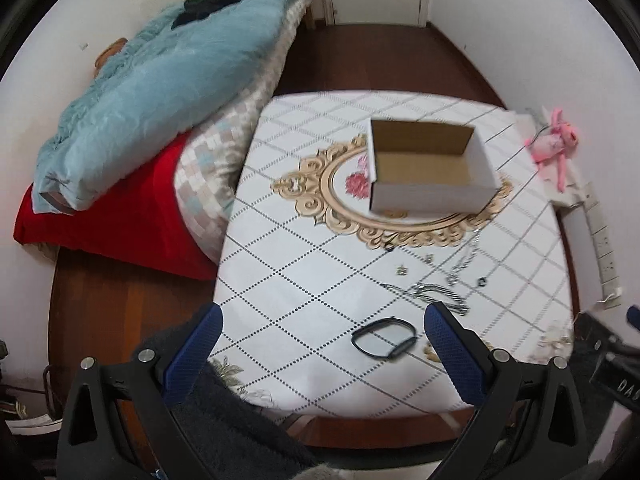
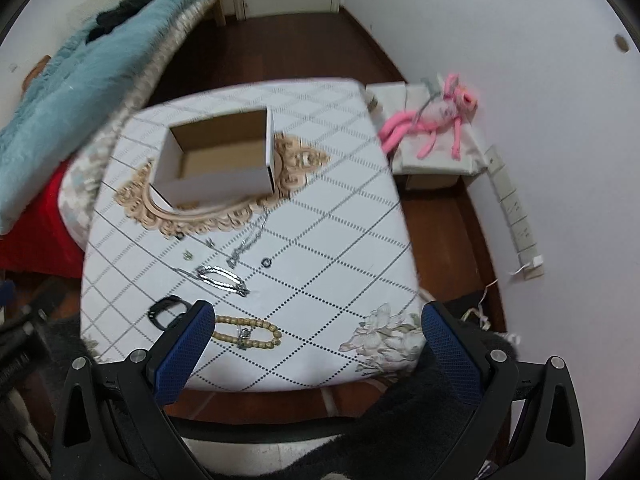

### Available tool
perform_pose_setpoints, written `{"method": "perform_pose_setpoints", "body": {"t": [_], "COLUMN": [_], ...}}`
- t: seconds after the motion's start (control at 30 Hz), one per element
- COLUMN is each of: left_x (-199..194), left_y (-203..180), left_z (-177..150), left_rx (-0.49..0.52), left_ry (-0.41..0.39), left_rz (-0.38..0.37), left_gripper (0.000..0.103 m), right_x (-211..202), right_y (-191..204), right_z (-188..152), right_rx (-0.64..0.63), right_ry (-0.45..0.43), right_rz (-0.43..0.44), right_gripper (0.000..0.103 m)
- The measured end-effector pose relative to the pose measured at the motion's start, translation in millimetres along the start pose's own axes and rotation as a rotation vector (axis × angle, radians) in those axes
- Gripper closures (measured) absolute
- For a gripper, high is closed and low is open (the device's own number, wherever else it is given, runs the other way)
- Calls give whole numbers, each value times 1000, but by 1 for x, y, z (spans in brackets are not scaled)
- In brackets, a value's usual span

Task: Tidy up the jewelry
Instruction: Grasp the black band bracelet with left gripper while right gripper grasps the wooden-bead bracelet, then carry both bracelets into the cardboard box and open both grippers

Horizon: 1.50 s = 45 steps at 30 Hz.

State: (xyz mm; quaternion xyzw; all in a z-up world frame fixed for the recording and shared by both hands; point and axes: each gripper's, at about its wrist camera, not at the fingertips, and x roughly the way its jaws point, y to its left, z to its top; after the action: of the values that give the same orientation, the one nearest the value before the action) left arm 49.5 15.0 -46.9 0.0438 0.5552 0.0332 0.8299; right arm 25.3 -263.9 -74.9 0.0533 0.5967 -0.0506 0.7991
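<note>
I see the open box (image 1: 430, 168) standing on the counter (image 1: 304, 264), toward its far side. Nearer me than the box lie the chains (image 2: 224, 278); nearer still, the band (image 1: 384, 337) and the bead bracelet (image 2: 246, 330). Left of the box, the bedding (image 1: 160, 92) is piled beside the counter.

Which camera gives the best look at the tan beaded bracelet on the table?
The right wrist view: the tan beaded bracelet lies in full view near the table's front edge, just right of that gripper's left blue finger. In the left wrist view it is almost wholly hidden; only a tan sliver shows beside the right blue finger.
</note>
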Motion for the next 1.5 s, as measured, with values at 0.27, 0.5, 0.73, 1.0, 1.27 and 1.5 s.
{"method": "perform_pose_setpoints", "body": {"t": [0.27,0.5,0.73,1.0,1.27,1.5], "left_x": [83,128,148,146,110,77], "left_y": [-9,-13,-15,-21,-14,-15], "left_z": [-20,-36,-43,-53,-52,-41], "left_rx": [40,4,-12,56,79,69], "left_ry": [181,314,361,296,216,141], "left_rz": [-32,-120,-148,-140,-128,-147], "left_gripper": [34,62,62,94,96,96], "right_x": [114,158,174,168,143,101], "right_y": [10,21,23,42,39,39], "right_z": [-24,-40,-51,-54,-51,-30], "right_rx": [21,13,-1,-32,18,-13], "right_ry": [218,304,316,265,198,111], "right_rz": [53,76,74,49,137,194], "right_gripper": [23,45,52,94,94,94]}}
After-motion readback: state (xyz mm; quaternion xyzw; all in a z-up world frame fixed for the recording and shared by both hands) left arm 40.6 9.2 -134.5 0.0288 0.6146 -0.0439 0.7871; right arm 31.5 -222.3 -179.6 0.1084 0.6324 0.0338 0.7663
